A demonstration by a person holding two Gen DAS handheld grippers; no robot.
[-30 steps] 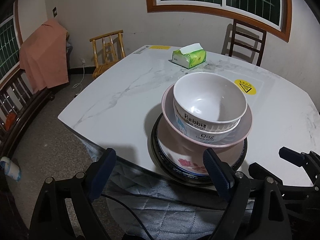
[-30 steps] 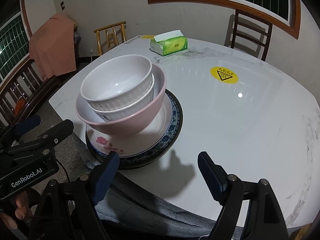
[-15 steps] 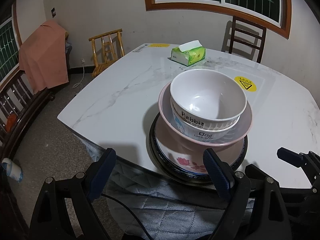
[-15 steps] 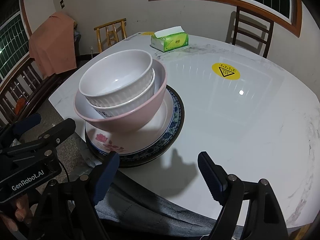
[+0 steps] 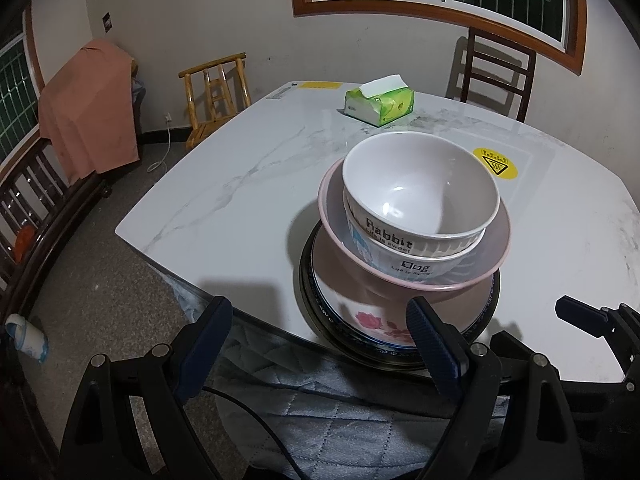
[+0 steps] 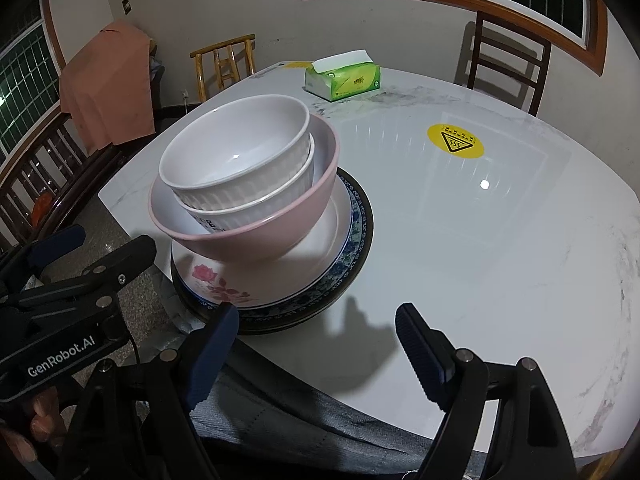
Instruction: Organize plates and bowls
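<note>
- left gripper (image 5: 316, 320): fingers spread wide, nothing between the pads, hangs at the near table edge
- left gripper's right finger (image 5: 432, 344) overlaps the near rim of the plate stack in view; contact cannot be told
- left gripper's left finger (image 5: 208, 336) off the table, over the floor and a quilted grey cloth (image 5: 320, 420)
- right gripper (image 6: 316, 336): fingers spread wide, empty, over the near table edge
- right gripper's left finger (image 6: 216, 344) just beside the near rim of the plates; right finger (image 6: 420, 348) over bare tabletop
- stack sits ahead of the fingers on the white marble table (image 6: 500, 240), near its front edge
- bottom: dark-rimmed plate (image 6: 366, 236), on it a blue-patterned plate (image 6: 348, 256), then a white plate with a pink rose (image 6: 224, 284)
- on the plates: pink bowl (image 6: 256, 236), tilted, leaning toward the left gripper's side
- inside the pink bowl: white bowl marked "Dog" (image 5: 416, 264), and nested in that a white bowl marked "Rabbit" (image 5: 420, 188)
- green tissue pack (image 6: 344, 76) far past the stack, well apart
- round yellow warning sticker (image 6: 456, 140) on the table, beyond the right finger, apart from the stack
- two chairs behind the table: light wooden chair (image 5: 216, 92), dark chair (image 5: 496, 68)
- salmon cloth (image 5: 88, 104) draped far left
- person's fingertips (image 6: 36, 428) visible at the left gripper's handle
</note>
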